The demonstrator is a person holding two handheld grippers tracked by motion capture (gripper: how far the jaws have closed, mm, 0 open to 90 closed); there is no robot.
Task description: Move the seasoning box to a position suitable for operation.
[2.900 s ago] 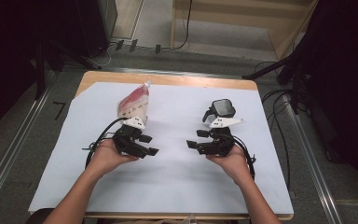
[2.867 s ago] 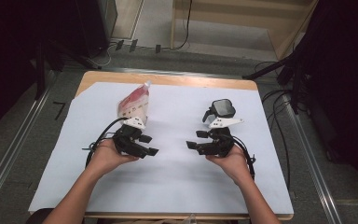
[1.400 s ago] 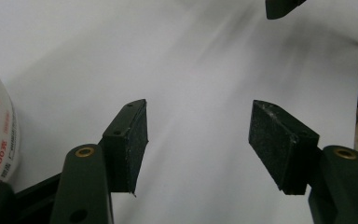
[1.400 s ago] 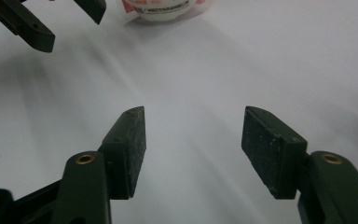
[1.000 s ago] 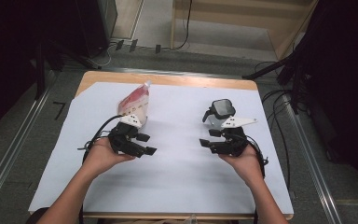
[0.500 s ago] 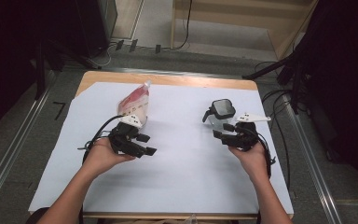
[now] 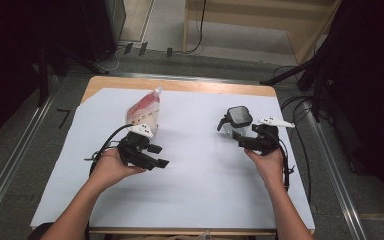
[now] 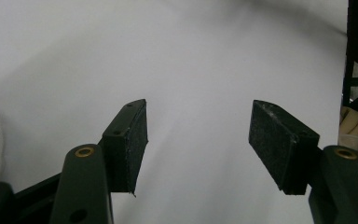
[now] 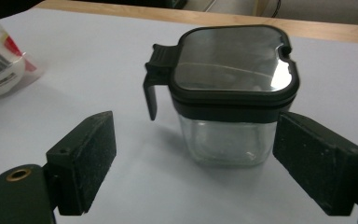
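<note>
One jar: clear glass body, squarish with rounded corners, black plastic collar and flip lid with a glossy reflective top and a black tab hanging at one side; lid on; stands upright on the right half of the worktop. One pouch: soft plastic, red and white print, lies on the left half, well apart from the jar. One worktop: wooden, covered by a smooth white sheet. Two tools, each with two black jaws faced with rough dark pads. Right tool: jaws spread and just been opening, nothing between the pads; the jar stands just beyond them, nearer one pad, apart from both. Left tool: jaws spread, nothing between them but white sheet; in the high view it sits just in front of the pouch, whose edge shows beside one jaw.
</note>
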